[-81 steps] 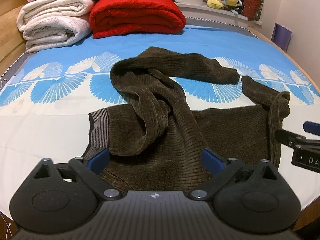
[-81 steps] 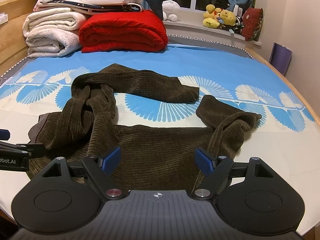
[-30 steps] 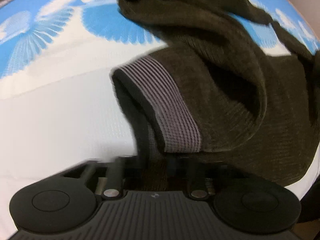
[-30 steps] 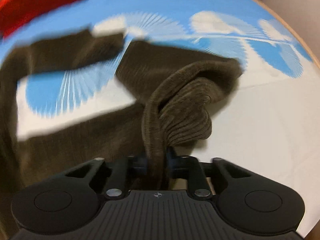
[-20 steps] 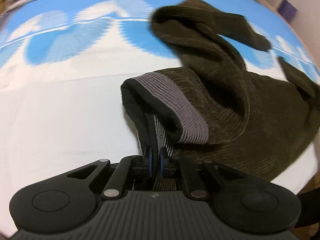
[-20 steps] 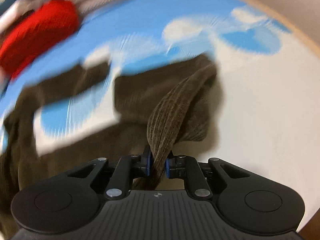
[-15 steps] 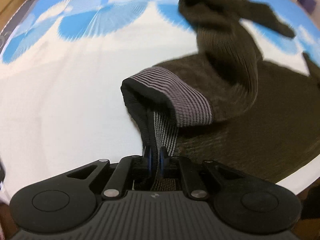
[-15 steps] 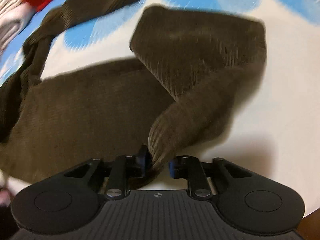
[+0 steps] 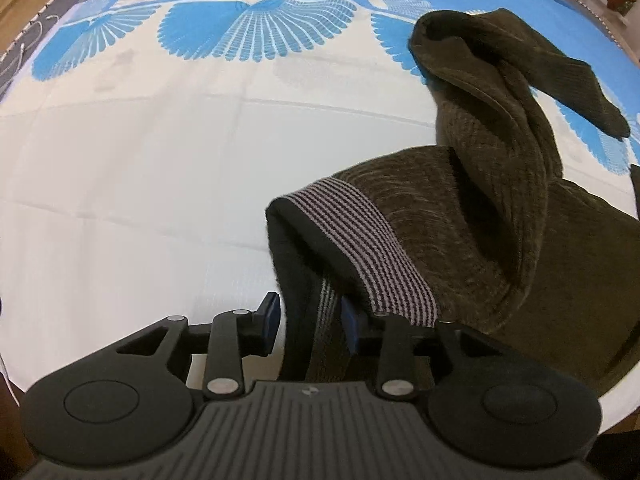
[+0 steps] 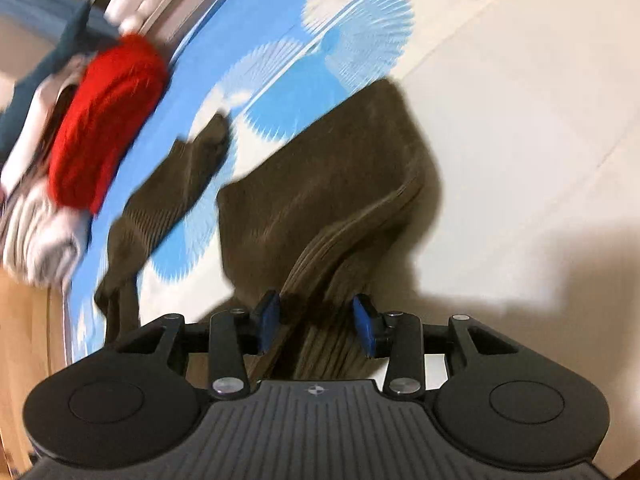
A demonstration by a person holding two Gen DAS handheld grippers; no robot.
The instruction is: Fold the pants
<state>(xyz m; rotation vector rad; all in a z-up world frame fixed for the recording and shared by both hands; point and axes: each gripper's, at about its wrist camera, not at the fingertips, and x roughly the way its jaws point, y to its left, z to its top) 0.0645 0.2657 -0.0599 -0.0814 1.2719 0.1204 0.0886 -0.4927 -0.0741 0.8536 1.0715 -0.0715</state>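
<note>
Dark brown corduroy pants (image 9: 460,220) lie crumpled on the blue-and-white bed sheet (image 9: 140,160). One leg is bunched over the seat. Their grey striped waistband (image 9: 380,248) is folded over at the left end. My left gripper (image 9: 312,318) points steeply down with its jaws opening. The waistband edge still hangs between the blue pads (image 9: 272,316), with a small gap at the left one. In the blurred, tilted right wrist view, my right gripper (image 10: 316,324) also has its jaws opening. A ribbed fold of the pants (image 10: 320,184) sits loosely between its pads (image 10: 364,328).
A red folded blanket (image 10: 104,128) and white folded bedding (image 10: 44,240) lie at the head of the bed, by the wooden frame (image 10: 24,340). Bare sheet (image 10: 520,120) stretches to the right of the pants. The sheet's near edge runs close under both grippers.
Both grippers were shut on the fabric, the left on the waistband, the right on a fold. Now both jaws stand apart. The right view has rolled sideways and the pants lie flatter.
</note>
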